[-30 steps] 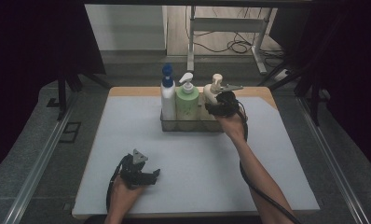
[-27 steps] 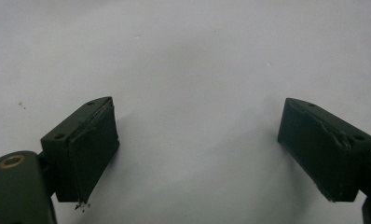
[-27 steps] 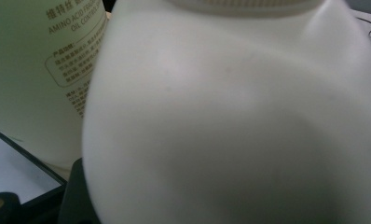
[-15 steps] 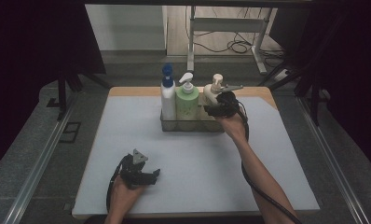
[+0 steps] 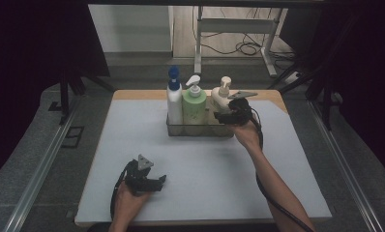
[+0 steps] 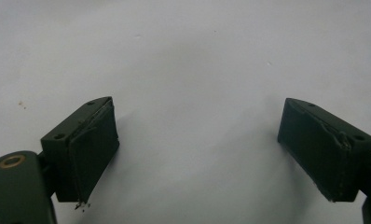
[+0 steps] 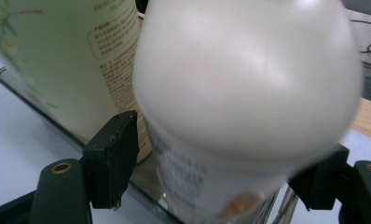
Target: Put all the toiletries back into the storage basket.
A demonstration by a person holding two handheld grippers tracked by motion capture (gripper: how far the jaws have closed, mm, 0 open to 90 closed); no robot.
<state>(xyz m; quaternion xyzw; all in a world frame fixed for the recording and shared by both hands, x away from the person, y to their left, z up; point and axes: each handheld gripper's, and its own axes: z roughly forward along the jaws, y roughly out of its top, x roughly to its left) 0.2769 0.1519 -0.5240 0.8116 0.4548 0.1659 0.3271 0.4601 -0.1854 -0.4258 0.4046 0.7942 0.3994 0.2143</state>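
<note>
At the far middle of the white table (image 5: 132, 125), a clear basket (image 5: 200, 130) holds three pump bottles in a row: a white bottle with a blue pump (image 5: 174, 99) at the left, a green bottle (image 5: 194, 104) in the middle, and a cream-white bottle (image 5: 221, 99) at the right. Your right gripper (image 5: 219, 116) stands at the right end of the basket, beside the cream-white bottle, its grey plate uppermost. In the right gripper view the cream-white bottle (image 7: 249, 93) sits between the two black jaws, with the green bottle (image 7: 67, 60) just behind it to the left and the basket's rim (image 7: 16, 88) running below. The jaws have just been opening. The left jaw shows a narrow gap to the bottle's side; whether the right jaw still touches the bottle you cannot tell, since that side is blurred. The bottle stands upright in the basket.

Compared with the high view of a second ago, the three bottles keep the same order and places in the basket, and your right hand (image 5: 246, 135) remains at the same spot beside it.

Your left gripper (image 5: 159, 181) rests low over the near left part of the table, as it did before. In the left gripper view its jaws stand wide apart with bare white table (image 6: 197, 70) between them.
</note>
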